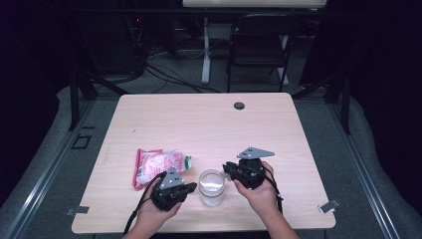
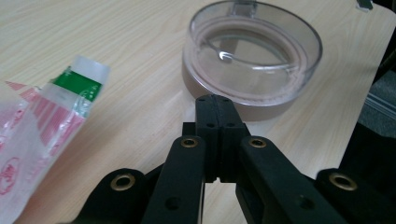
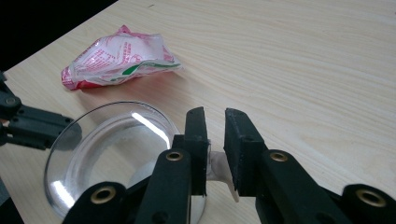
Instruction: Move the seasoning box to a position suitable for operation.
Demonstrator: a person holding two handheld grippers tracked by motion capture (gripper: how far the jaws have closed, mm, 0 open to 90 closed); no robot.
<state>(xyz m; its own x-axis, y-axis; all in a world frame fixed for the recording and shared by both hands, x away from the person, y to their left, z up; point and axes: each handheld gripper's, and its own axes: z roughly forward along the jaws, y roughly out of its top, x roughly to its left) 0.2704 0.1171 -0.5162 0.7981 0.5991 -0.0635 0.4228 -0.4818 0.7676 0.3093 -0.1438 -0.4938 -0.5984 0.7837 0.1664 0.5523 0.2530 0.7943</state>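
Count, table (image 1: 209, 119) top:
- clear jar (image 1: 212, 187), lid on: 1, near front edge
- red/white plastic pouch (image 1: 157, 165) w/ green strip: 1, left of jar
- handheld grippers: 2; left gripper (image 1: 191, 187), right gripper (image 1: 227, 169), one per hand
- hands: 2
- dark round grommet (image 1: 239, 105) in tabletop, far side: 1
- metal clips on front corners: 2

Behind table:
- black chair (image 1: 260, 47): 1
- white desk leg (image 1: 206, 50): 1

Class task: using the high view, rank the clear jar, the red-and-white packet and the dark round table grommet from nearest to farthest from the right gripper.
1. Clear jar, just left of the right gripper.
2. Red-and-white packet, farther left.
3. Dark round grommet, at the table's far edge.
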